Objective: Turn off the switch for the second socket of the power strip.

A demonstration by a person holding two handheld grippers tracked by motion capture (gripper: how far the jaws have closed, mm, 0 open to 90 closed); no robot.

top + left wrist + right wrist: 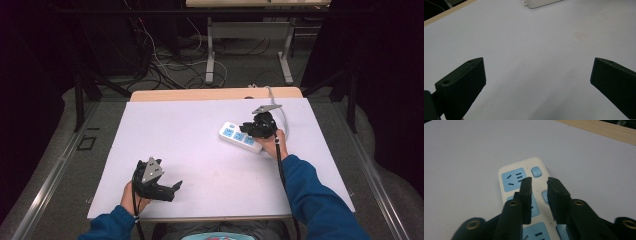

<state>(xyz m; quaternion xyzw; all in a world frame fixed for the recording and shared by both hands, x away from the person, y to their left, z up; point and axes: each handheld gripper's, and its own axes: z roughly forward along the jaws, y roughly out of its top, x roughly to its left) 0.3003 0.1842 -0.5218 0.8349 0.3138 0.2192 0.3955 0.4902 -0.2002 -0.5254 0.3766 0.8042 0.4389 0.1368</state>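
Power strip (pixel 239 136), white with blue socket faces, lies flat on the white board (pixel 200 135) toward the far right part of it, set at a slant, and a pale cable (pixel 280 107) runs from its far end toward the wooden table edge (pixel 200 94). We see our right gripper (pixel 256 131) right over the strip, held by the right hand (pixel 276 142), which sits at the strip's near right end. In the right gripper view its two black jaws stand a narrow gap apart above the strip (pixel 524 185), with nothing between them; the tips (pixel 538 185) hover over the middle row of sockets, just short of the small blue switch (pixel 536 171) at the strip's rounded end. Whether the tips touch the strip's surface we cannot tell.

Our left gripper (pixel 175 187) is well apart from the strip, near the front left part of the board, held by the left hand (pixel 132 197) with its grey three-cornered plate (pixel 151 171) on top. In the left gripper view its jaws are spread wide, one at each side, and between them (pixel 537 75) we see bare white board (pixel 536 50). A corner of the strip (pixel 541 3) shows at the top edge of that view, far ahead of the jaws. Both sleeves (pixel 315 195) are blue.
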